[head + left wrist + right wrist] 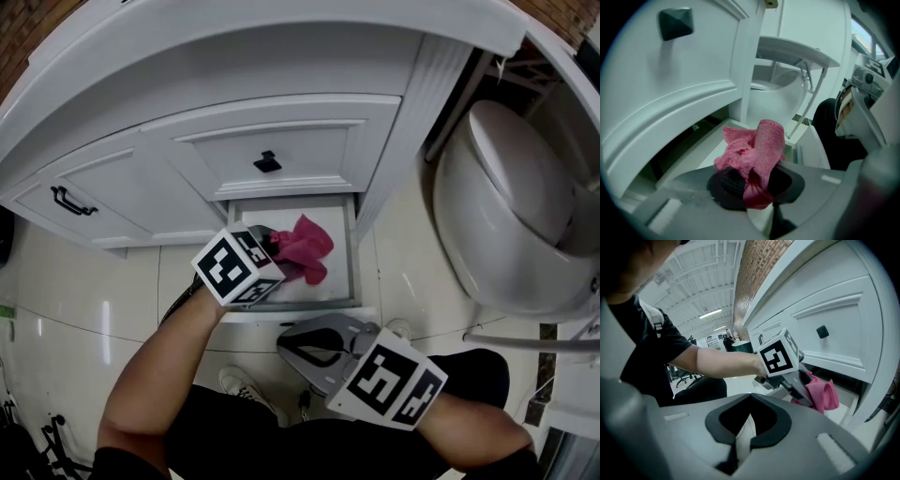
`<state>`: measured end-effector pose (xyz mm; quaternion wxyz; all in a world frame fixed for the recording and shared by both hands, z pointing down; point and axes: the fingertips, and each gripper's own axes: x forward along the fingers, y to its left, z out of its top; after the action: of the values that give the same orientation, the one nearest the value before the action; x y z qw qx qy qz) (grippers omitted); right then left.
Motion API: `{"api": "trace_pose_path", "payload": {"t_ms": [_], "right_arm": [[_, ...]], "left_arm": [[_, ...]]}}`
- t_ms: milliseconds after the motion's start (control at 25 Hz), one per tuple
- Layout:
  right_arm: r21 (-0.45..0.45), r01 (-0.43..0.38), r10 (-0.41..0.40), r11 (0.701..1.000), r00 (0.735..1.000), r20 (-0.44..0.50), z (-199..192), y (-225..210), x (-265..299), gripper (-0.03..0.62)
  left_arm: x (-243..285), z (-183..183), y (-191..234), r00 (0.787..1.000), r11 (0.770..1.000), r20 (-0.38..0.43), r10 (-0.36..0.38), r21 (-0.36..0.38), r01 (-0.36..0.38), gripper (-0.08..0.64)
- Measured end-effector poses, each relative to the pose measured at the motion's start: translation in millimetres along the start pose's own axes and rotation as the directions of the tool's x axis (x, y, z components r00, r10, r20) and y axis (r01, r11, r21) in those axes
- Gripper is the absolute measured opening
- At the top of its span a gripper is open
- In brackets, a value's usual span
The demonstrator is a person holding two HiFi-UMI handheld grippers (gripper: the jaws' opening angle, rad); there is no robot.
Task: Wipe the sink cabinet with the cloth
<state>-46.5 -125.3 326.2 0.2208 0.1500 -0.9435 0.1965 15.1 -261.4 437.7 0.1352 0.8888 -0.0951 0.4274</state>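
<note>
The only print we can read is the black-and-white square marker on each cube: 1 on the left cube (236,267) and 1 on the right cube (386,380). They carry patterns, not letters.

The left claw (277,248) is clamped on the pink cloth (305,246). In the left gripper view the claw (750,187) pinches the lower fold, and the cloth (754,150) bunches up and forward past the tips. Straight ahead of this claw is the white sink cabinet (281,141), whose panel with the black knob (267,161) lies just above and beyond the tips. Below the claw the bottom drawer (352,253) is pulled out, and the cloth hangs over its white inside. We cannot tell whether the cloth touches the drawer floor. The drawer's raised side edge runs close on the claw's right, and the cabinet's corner post stands just past it. There is more free room to the claw's left, along the cabinet front toward the black handle (73,202).

The right claw (291,349) is held back, nearer the body than the left one and outside the drawer's front edge. In the right gripper view its jaws (743,427) are drawn together with nothing between them. The cloth (820,394) shows ahead of it and to the right. The toilet (506,216) is well off to this claw's right, with tiled floor (94,291) beneath.
</note>
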Motion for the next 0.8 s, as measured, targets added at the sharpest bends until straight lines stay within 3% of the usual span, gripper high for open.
{"api": "trace_pose_path", "payload": {"t_ms": [240,400,600,800], "right_arm": [[0.004,0.005,-0.005,1.000,1.000,0.000,-3.7,0.0,-5.9,0.006],[0.012,0.011,-0.011,1.000,1.000,-0.002,-7.1,-2.6,-9.9,0.006],[0.011,0.008,-0.008,1.000,1.000,-0.002,-7.0,-2.1,-10.4,0.006],[0.010,0.000,0.000,1.000,1.000,-0.009,-8.1,-0.1,-6.8,0.006]], "left_arm": [[37.8,20.1,-40.1,0.990,0.986,-0.040,-0.135,0.097,0.138,0.094],[48.5,16.7,-54.7,0.979,0.971,-0.091,-0.181,0.141,0.193,0.094],[44.3,-9.2,-50.4,0.967,0.961,-0.202,-0.154,0.198,0.194,0.094],[26.0,-29.9,-35.4,0.967,0.969,-0.224,-0.119,0.189,0.162,0.094]]}}
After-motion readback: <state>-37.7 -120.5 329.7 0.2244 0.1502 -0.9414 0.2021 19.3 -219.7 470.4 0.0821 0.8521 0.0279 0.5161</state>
